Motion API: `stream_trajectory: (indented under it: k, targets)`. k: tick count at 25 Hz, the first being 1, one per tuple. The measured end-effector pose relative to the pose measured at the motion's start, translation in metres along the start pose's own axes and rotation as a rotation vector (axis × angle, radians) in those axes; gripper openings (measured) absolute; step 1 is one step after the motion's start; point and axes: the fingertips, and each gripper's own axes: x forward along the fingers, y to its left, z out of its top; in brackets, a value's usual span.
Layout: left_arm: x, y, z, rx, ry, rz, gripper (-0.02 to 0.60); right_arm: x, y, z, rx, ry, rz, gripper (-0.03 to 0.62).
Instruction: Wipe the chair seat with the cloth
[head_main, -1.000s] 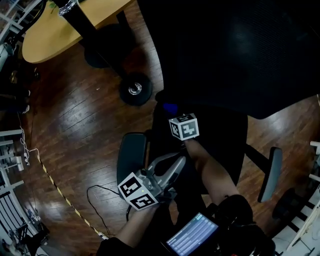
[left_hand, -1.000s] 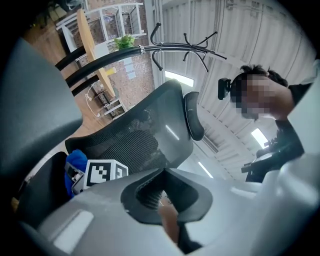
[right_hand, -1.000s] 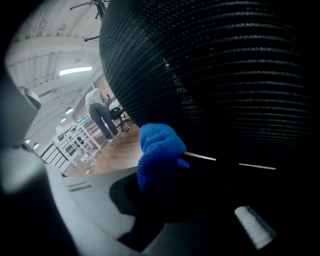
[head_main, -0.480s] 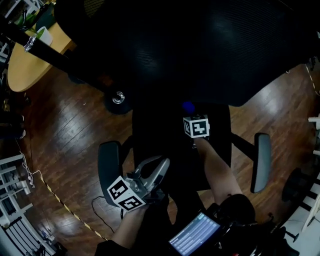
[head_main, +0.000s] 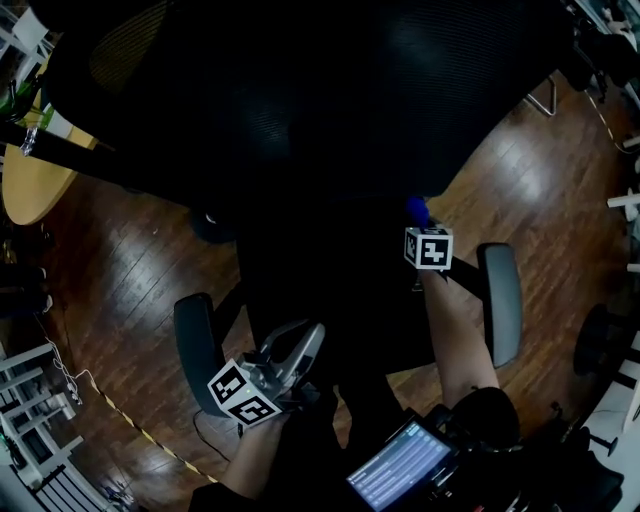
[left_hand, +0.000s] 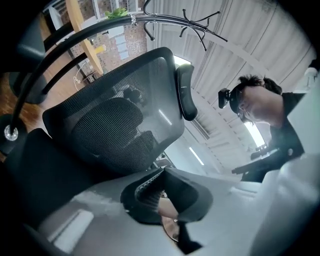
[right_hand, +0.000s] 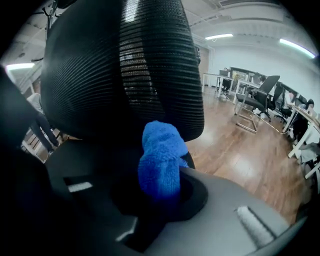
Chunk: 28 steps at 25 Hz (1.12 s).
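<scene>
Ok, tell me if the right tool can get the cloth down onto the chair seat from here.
Probably yes. The right tool, shut on the blue cloth, is over the right edge of the chair seat, with nothing visibly between them.

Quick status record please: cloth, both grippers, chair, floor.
cloth: blue, bunched, in the right gripper's jaws
right gripper: shut on cloth, at the right rear of the seat, by the backrest; seat contact unclear
left gripper: at seat's front left, nothing seen in it; open or shut unclear
chair: black, mesh back, grey armrests
floor: wood
</scene>
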Motion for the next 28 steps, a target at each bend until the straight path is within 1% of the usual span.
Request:
stream_trajectory:
  k: [4,6,8,9,11,14,17,19,20,22,24,26,28]
  targets:
    - [0.002,-0.005,-0.003,0.006,-0.016,-0.005,-0.008,0.000,-0.001,0.004,-0.018,-0.022,0.007,0.044]
    - [-0.001,-0.007,-0.002,0.004,-0.026,-0.004,-0.008,0.000,0.002,0.001,-0.011,-0.012,0.012,0.044]
    - [-0.008,-0.011,-0.001,0.001,-0.038,0.000,-0.008,-0.001,0.024,-0.005,-0.005,0.007,0.045,0.044]
    - [-0.012,-0.013,0.000,0.001,-0.047,0.005,-0.008,0.000,0.045,-0.007,-0.012,0.012,0.077,0.044]
    - [-0.021,-0.014,0.006,0.001,-0.072,0.017,-0.008,0.005,0.103,-0.012,-0.044,0.021,0.164,0.044]
    - [-0.035,-0.011,0.019,-0.002,-0.126,0.040,-0.008,0.011,0.207,-0.013,-0.081,0.022,0.324,0.044]
    - [-0.046,-0.008,0.027,0.014,-0.152,0.067,-0.008,0.008,0.304,-0.019,-0.103,0.042,0.473,0.044]
    - [-0.053,-0.005,0.033,0.020,-0.170,0.077,-0.008,0.005,0.358,-0.029,-0.140,0.069,0.555,0.044]
    - [-0.056,-0.002,0.037,0.022,-0.179,0.080,-0.008,0.005,0.377,-0.034,-0.161,0.083,0.582,0.044]
    - [-0.060,0.000,0.041,0.025,-0.190,0.081,-0.008,0.006,0.396,-0.043,-0.194,0.081,0.595,0.044]
    - [-0.064,0.001,0.040,0.025,-0.191,0.078,-0.008,0.006,0.398,-0.045,-0.199,0.046,0.598,0.044]
    - [-0.065,-0.001,0.037,0.024,-0.180,0.073,-0.008,0.005,0.390,-0.043,-0.188,0.025,0.595,0.044]
    - [-0.063,-0.003,0.034,0.023,-0.168,0.064,-0.008,0.008,0.367,-0.043,-0.178,0.029,0.542,0.044]
